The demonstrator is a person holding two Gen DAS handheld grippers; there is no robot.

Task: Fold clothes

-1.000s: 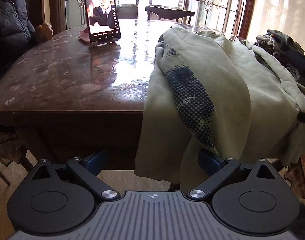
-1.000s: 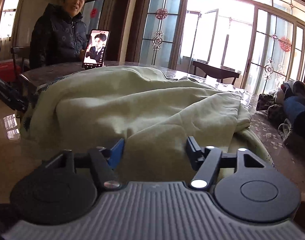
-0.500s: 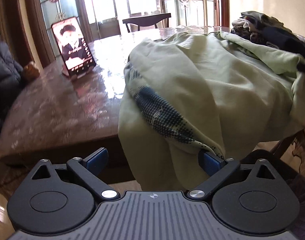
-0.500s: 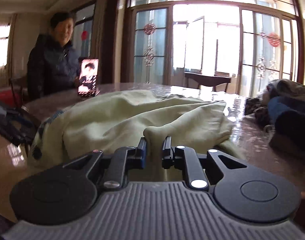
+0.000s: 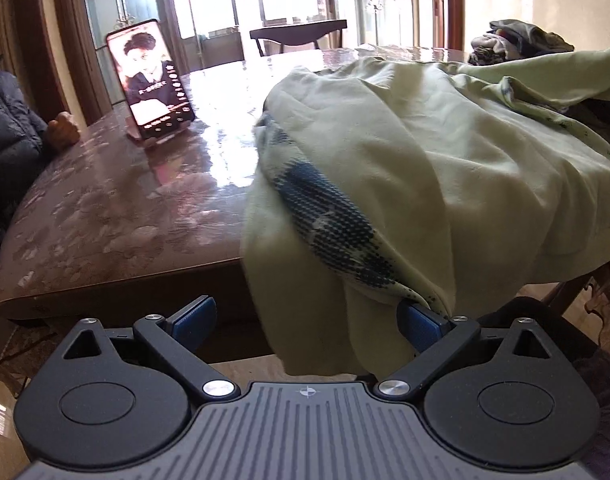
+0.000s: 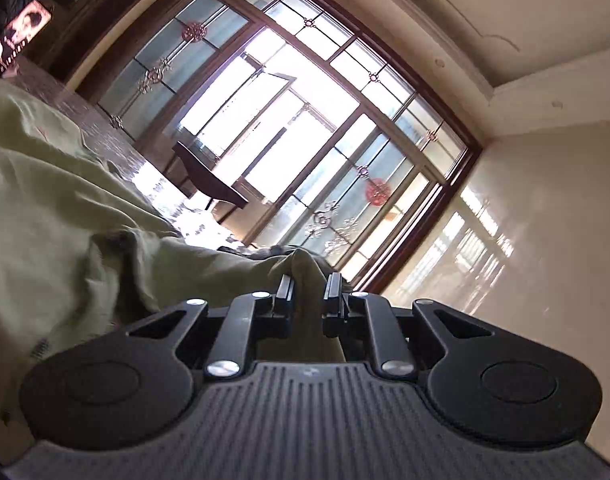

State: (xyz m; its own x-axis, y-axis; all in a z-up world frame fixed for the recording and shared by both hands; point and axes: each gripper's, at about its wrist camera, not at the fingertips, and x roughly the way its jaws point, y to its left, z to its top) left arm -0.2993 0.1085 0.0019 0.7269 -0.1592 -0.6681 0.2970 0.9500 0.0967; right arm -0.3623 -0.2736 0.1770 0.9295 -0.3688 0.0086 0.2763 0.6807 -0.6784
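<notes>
Right gripper (image 6: 309, 300) pinches a bunched fold of the pale green garment (image 5: 445, 168) while the left gripper (image 5: 309, 320) stands wide open at its hanging hem.

The garment lies heaped on the worktop (image 5: 117, 216), one side spilling over the near edge; the right jaws are nearly closed on a thick wad, so layers could slip out or drag the whole heap toward the phone (image 5: 151, 80) if pulled hard. The left jaws grip nothing, though cloth drapes against one blue pad (image 5: 419, 320), which may snag. The left view shows the spread and the overhang; the right view, tilted toward the window (image 6: 289, 128), shows only the pinch itself.
</notes>
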